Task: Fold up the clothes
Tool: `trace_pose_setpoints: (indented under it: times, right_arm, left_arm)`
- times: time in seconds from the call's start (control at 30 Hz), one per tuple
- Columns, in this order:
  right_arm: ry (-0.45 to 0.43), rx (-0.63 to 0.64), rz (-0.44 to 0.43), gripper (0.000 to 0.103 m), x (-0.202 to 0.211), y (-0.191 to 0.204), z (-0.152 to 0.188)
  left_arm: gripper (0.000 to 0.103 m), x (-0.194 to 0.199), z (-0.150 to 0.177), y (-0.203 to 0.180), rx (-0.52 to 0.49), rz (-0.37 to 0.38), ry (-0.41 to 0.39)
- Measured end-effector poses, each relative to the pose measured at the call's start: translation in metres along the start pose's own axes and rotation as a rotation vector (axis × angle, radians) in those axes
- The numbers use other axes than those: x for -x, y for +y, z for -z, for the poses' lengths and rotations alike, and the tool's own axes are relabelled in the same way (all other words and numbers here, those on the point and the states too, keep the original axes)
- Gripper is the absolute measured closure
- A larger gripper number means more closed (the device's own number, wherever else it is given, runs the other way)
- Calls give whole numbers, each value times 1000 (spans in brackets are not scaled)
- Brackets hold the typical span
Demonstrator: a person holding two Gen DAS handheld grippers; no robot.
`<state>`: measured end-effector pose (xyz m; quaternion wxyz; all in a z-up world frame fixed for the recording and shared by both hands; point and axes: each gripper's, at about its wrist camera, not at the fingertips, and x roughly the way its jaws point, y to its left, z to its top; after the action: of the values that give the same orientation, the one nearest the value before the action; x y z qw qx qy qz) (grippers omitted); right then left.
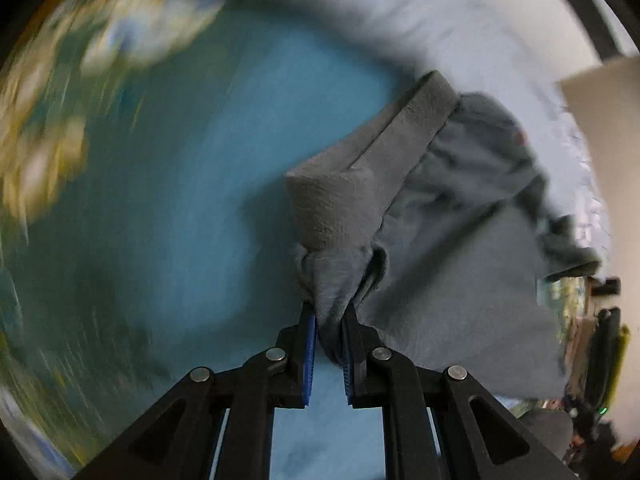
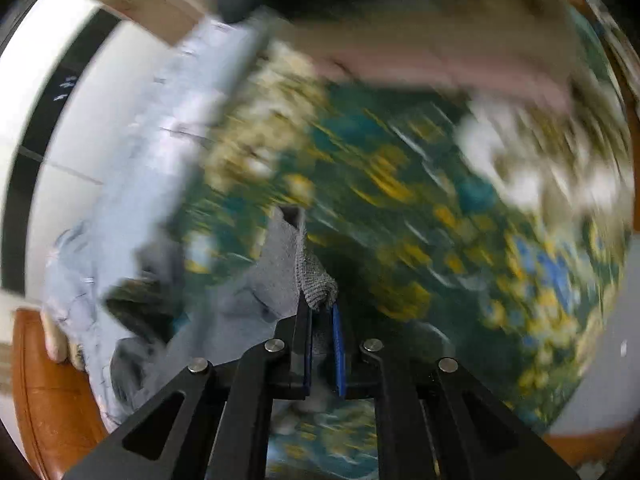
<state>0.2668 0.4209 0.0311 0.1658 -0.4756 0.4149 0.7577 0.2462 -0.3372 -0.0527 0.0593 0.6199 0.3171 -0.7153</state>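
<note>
A grey garment point(image 1: 448, 248) with a ribbed band hangs from my left gripper point(image 1: 330, 316), which is shut on a bunched corner of it between blue pads. It spreads to the right over a teal surface point(image 1: 192, 200). In the right wrist view my right gripper point(image 2: 320, 312) is shut on another ribbed grey edge of the garment point(image 2: 308, 276), the cloth trailing down to the left. Both views are smeared by motion.
A floral teal and yellow cloth point(image 2: 420, 200) covers the surface below. A pale blue fabric point(image 2: 160, 140) lies along the left, also at the top as pale blue fabric point(image 1: 440, 20). A brown wooden edge point(image 2: 48, 392) sits at lower left. A beige panel point(image 1: 608, 140) stands at right.
</note>
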Motion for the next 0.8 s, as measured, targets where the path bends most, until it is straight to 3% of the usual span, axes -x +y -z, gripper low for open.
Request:
trace_pose_setpoints:
  times: [0.2, 0.3, 0.4, 0.6, 0.67, 0.73, 0.8]
  right_arm:
    - [-61, -8, -41, 94, 22, -16, -3]
    - [-63, 7, -33, 94, 23, -18, -5]
    - [-24, -8, 1, 94, 10, -26, 1]
    - [-20, 3, 8, 92, 11, -28, 5]
    - [-24, 43, 20, 91, 17, -18, 4]
    - [-40, 92, 56, 81, 25, -6, 2]
    - [-63, 140, 101, 59, 34, 6, 0]
  left_arm:
    - [97, 32, 21, 1, -28, 14, -36]
    - [97, 29, 21, 12, -44, -51, -33]
    - [98, 26, 15, 27, 24, -38, -27]
    - [96, 42, -20, -4, -142, -47, -87]
    - [90, 37, -37, -7, -139, -36, -81]
    - [77, 29, -46, -8, -136, -47, -81]
    - [67, 24, -47, 0, -114, -61, -82]
